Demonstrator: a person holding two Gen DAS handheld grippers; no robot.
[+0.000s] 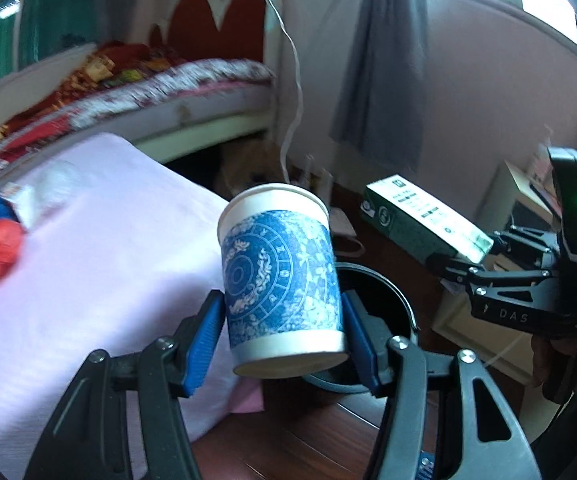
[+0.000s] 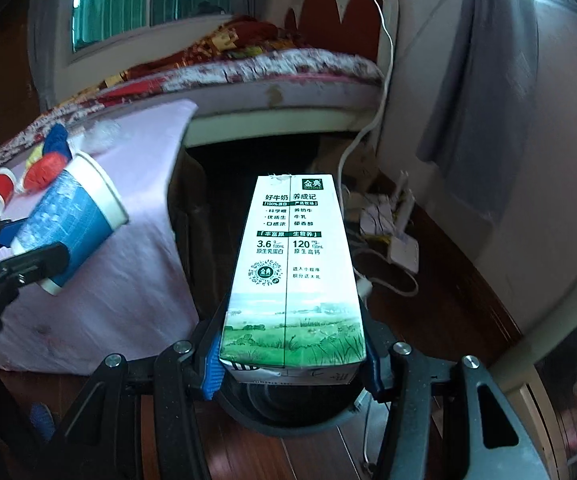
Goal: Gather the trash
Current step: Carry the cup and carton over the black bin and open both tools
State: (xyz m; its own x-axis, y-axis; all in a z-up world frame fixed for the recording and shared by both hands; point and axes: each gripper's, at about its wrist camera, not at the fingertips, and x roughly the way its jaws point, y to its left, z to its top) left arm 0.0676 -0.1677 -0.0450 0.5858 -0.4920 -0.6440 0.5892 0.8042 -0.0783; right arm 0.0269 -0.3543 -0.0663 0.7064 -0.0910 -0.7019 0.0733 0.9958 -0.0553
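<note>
**Cup and carton held over the bin beside the pink table**

The left gripper (image 1: 284,328) is clamped on a blue-patterned paper cup (image 1: 280,276), its blue pads pressing both sides of the cup's lower half. The cup tilts slightly and hangs off the near right corner of the pink-covered table (image 1: 100,240), in front of the dark round bin (image 1: 384,296) standing on the wooden floor (image 1: 288,440). The bin's rim lies just beside the table's hanging cloth edge, with open floor to its right.

The right gripper (image 2: 292,364) is closed on one milk carton (image 2: 292,272), gripped at its near end and lying lengthwise away from the camera, directly above the bin's dark mouth (image 2: 288,404).

The left wrist view shows the carton (image 1: 424,220) from the side, held out by the right gripper (image 1: 460,258) at the far right of the bin. Only the right wrist view shows one small red paper cup (image 2: 0,192) lying on its side on the table, next to a cluster of red, blue and yellow crumpled pieces (image 2: 44,160). It also shows white adapters and cables (image 2: 388,232) on the floor at the far right, and a white cord (image 2: 384,60) hanging down the wall by the bed (image 2: 288,80).
</note>
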